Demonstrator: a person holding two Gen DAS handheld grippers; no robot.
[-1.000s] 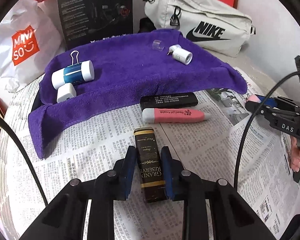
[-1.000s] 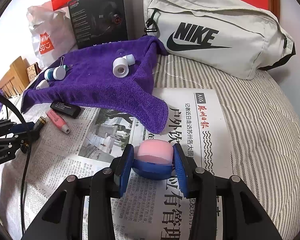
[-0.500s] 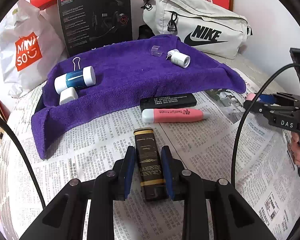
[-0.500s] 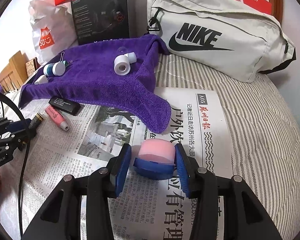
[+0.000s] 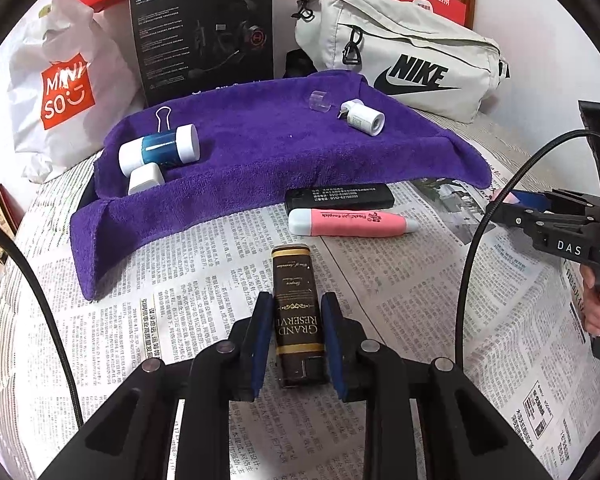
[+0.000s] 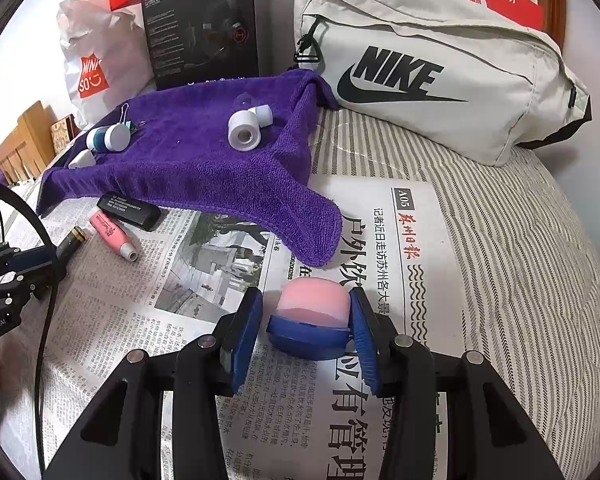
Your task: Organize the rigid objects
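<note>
A dark brown "Grand Reserve" box (image 5: 290, 268) lies lengthwise between the blue pads of my left gripper (image 5: 296, 298), which is shut on it just over the newspaper. My right gripper (image 6: 306, 296) has a pink-topped blue round thing (image 6: 308, 332) between its pads, and its jaws are closing on it. A purple towel (image 5: 260, 160) behind carries a blue and white cylinder (image 5: 160, 150), a binder clip (image 5: 162, 114), a small white cap (image 5: 146, 178), a white cylinder (image 5: 362, 118) and a clear cap (image 5: 320, 100). A black stick (image 5: 340, 198) and a pink pen (image 5: 348, 222) lie before the towel.
A Nike bag (image 5: 400, 60), a black headset box (image 5: 204, 36) and a Miniso bag (image 5: 60, 88) line the back. Newspaper (image 6: 204, 288) covers striped bedding (image 6: 520, 260). A black cable (image 5: 472, 240) hangs by the right gripper, held by a hand (image 5: 598, 308).
</note>
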